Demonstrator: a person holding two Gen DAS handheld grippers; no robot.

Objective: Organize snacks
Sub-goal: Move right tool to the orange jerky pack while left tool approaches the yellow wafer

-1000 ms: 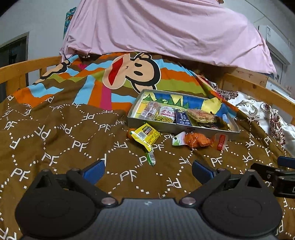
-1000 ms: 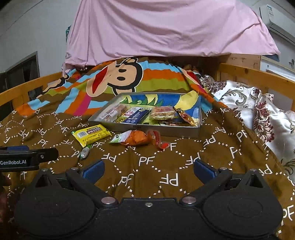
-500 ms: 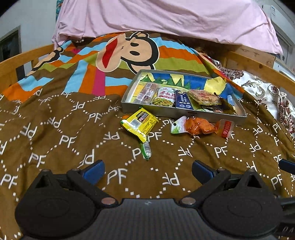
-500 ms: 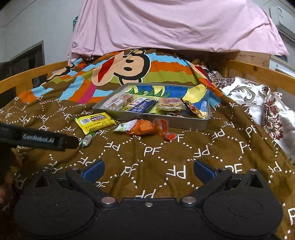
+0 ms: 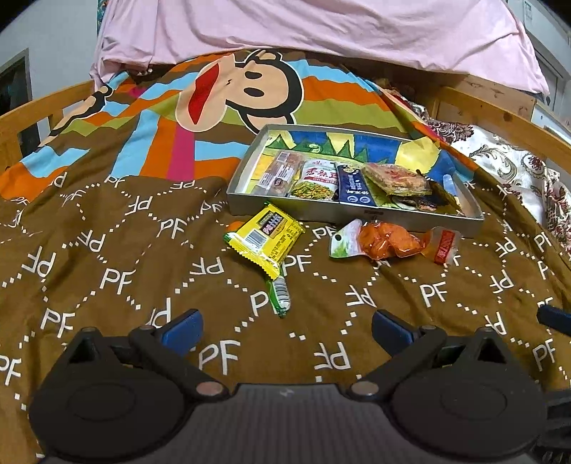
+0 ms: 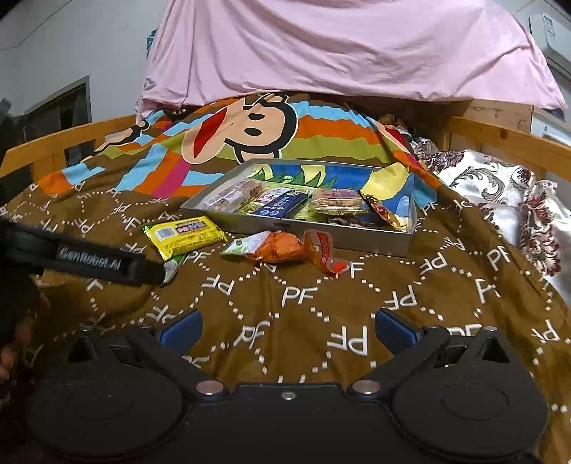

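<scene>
A grey metal tray with several snack packets in it sits on the brown bedspread. In front of it lie a yellow packet, a small green packet partly under the yellow one, and an orange snack pouch. My left gripper hovers open just short of the green packet, nothing between its fingers. My right gripper is open over bare bedspread, well short of the orange pouch. The left gripper's black body crosses the left side of the right wrist view.
A wooden bed rail runs behind and to the right. A pink sheet hangs at the back. A floral satin quilt lies to the right of the tray. Brown bedspread stretches to the left.
Both grippers have moved forward toward the loose snacks. The left one has also tilted down over the yellow and green packets. Both stay open.
</scene>
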